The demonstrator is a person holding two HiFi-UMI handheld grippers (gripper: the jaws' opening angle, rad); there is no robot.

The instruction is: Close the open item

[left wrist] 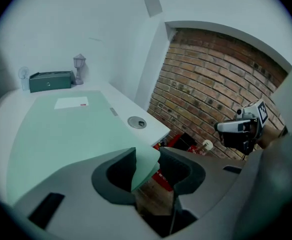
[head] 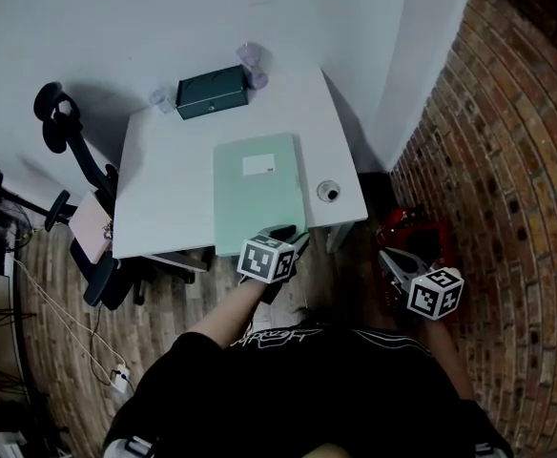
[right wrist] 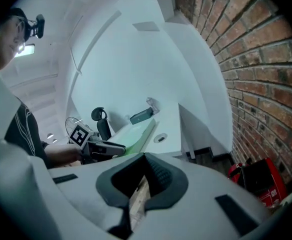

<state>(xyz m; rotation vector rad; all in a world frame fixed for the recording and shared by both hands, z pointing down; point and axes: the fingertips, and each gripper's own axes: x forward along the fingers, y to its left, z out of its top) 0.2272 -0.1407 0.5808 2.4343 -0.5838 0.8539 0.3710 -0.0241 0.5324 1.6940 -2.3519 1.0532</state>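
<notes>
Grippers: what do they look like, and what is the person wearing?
The left gripper and right gripper are pale grey with dark, scooped pads. Each carries a white cube with black square markers. The person wears a black top.

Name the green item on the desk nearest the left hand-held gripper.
The pale mint folder: its near corner lies between the parted jaws of the left hand-held gripper. The dark green box stands far back, beyond the folder.

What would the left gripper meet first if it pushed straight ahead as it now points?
The green folder: its near corner lies between the left gripper's open jaws, so it would meet that first.
</notes>
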